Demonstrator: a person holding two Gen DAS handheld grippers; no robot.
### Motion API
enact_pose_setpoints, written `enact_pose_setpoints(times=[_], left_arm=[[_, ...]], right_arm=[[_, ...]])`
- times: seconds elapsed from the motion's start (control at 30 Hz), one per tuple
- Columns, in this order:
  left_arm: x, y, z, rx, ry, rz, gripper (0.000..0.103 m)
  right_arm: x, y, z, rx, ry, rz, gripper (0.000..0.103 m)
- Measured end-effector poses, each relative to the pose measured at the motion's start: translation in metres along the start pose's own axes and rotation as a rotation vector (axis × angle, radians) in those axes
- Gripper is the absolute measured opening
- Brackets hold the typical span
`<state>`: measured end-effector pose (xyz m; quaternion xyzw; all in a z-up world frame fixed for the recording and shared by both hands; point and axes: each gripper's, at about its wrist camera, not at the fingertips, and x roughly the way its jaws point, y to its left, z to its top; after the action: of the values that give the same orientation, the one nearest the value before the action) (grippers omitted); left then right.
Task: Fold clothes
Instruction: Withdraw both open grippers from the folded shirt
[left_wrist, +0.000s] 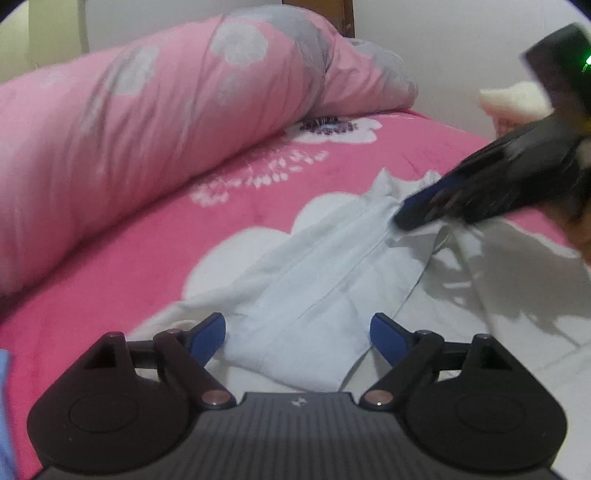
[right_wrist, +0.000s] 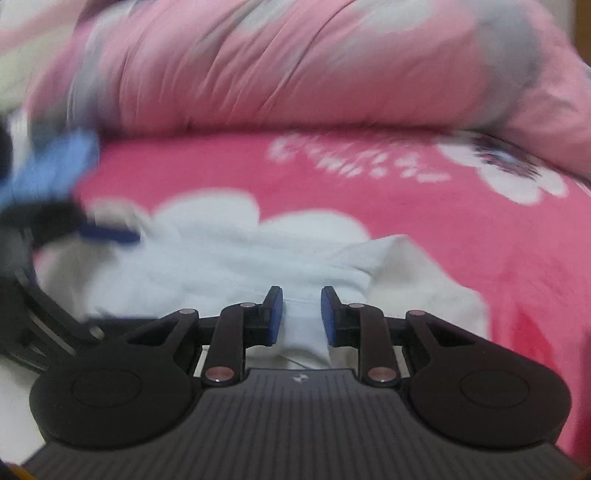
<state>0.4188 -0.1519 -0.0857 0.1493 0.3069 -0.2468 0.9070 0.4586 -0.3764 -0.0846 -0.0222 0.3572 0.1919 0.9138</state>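
Two grippers work the pale blue garment (left_wrist: 314, 288) lying flat on the pink bedspread (left_wrist: 129, 266): left gripper (left_wrist: 297, 334) spread wide above it, right gripper (right_wrist: 302, 314) narrowed around a fold, best released only once edges align.

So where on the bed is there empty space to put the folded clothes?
The pink bedspread is bare between the rolled quilt and the pale garment, and also beyond the garment toward the far bed edge. It is crowded nearer the camera: the garment lies there, with the left gripper and right gripper over it.
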Motion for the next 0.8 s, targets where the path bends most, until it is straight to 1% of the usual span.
enact_pose_setpoints(times=[0.07,0.13,0.17,0.27,0.3,0.37,0.43,0.47,0.53,0.57,0.6,0.63,0.7,0.73,0.8], left_arm=[[-0.031,0.003,0.005,0.003,-0.044,0.023,0.088],[-0.069,0.004,0.009,-0.029,-0.087,0.036,0.090],[-0.090,0.003,0.010,-0.052,-0.106,0.030,0.092],[-0.149,-0.007,0.006,-0.112,-0.153,-0.025,0.099],[-0.170,-0.013,0.001,-0.124,-0.167,-0.043,0.099],[-0.207,-0.026,-0.012,-0.155,-0.192,-0.062,0.101],[-0.241,-0.041,-0.028,-0.214,-0.206,-0.089,0.103],[-0.253,-0.048,-0.037,-0.253,-0.203,-0.104,0.103],[-0.274,-0.065,-0.056,-0.320,-0.169,-0.125,0.103],[-0.283,-0.072,-0.063,-0.344,-0.155,-0.117,0.103],[-0.290,-0.078,-0.071,-0.367,-0.147,-0.104,0.103],[-0.296,-0.084,-0.080,-0.390,-0.140,-0.092,0.103],[-0.307,-0.096,-0.098,-0.434,-0.117,-0.072,0.103],[-0.310,-0.101,-0.106,-0.453,-0.096,-0.070,0.103],[-0.316,-0.110,-0.120,-0.486,-0.061,-0.058,0.103]], right_arm=[[-0.048,-0.006,0.001,0.086,-0.080,0.024,0.023],[-0.099,-0.002,-0.013,0.146,-0.129,0.027,0.024],[-0.125,-0.001,-0.020,0.176,-0.153,0.028,0.024],[-0.201,0.004,-0.043,0.264,-0.226,0.033,0.029],[-0.219,0.013,-0.056,0.281,-0.242,0.041,0.031],[-0.254,0.030,-0.082,0.315,-0.274,0.055,0.041],[-0.280,0.050,-0.113,0.337,-0.315,0.043,0.053],[-0.293,0.060,-0.128,0.348,-0.335,0.036,0.056],[-0.319,0.080,-0.159,0.371,-0.375,0.023,0.068],[-0.329,0.090,-0.173,0.388,-0.395,0.012,0.072],[-0.336,0.097,-0.187,0.416,-0.410,0.010,0.079],[-0.342,0.104,-0.201,0.444,-0.425,0.009,0.083],[-0.353,0.117,-0.228,0.499,-0.442,0.014,0.085],[-0.357,0.122,-0.238,0.519,-0.439,0.014,0.087],[-0.362,0.130,-0.253,0.551,-0.414,0.003,0.088]])
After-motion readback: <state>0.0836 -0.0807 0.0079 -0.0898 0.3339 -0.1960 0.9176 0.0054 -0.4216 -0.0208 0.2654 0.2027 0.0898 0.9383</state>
